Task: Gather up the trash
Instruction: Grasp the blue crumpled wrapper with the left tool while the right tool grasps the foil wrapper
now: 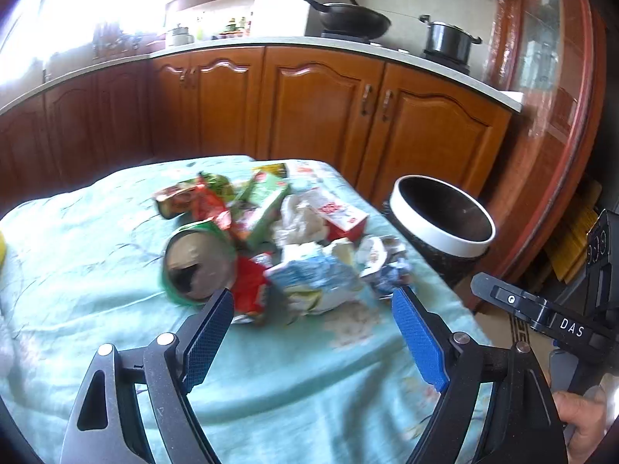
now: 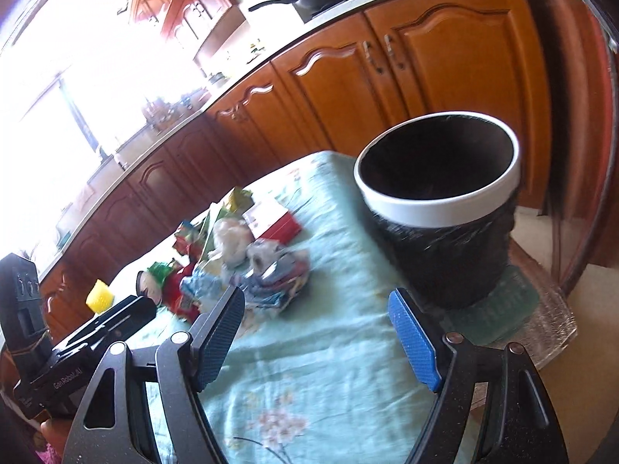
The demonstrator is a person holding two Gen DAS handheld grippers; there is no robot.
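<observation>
A pile of trash (image 1: 271, 239) lies on a table under a light green cloth (image 1: 96, 255): a green can on its side (image 1: 197, 263), red and green wrappers, a green carton (image 1: 267, 201), a red and white box (image 1: 340, 214), crumpled white and blue packaging (image 1: 317, 278). My left gripper (image 1: 313, 301) is open and empty, just short of the pile. A black bin with a white rim (image 2: 441, 201) stands right of the table. My right gripper (image 2: 315, 301) is open and empty, between the pile (image 2: 247, 263) and the bin. The bin also shows in the left wrist view (image 1: 441, 216).
Wooden kitchen cabinets (image 1: 309, 108) with a white counter run behind the table. A wok (image 1: 348, 19) and a pot (image 1: 448, 38) sit on the stove. A yellow object (image 2: 100, 295) sits at the table's far left. The bin stands on a green mat (image 2: 503, 309).
</observation>
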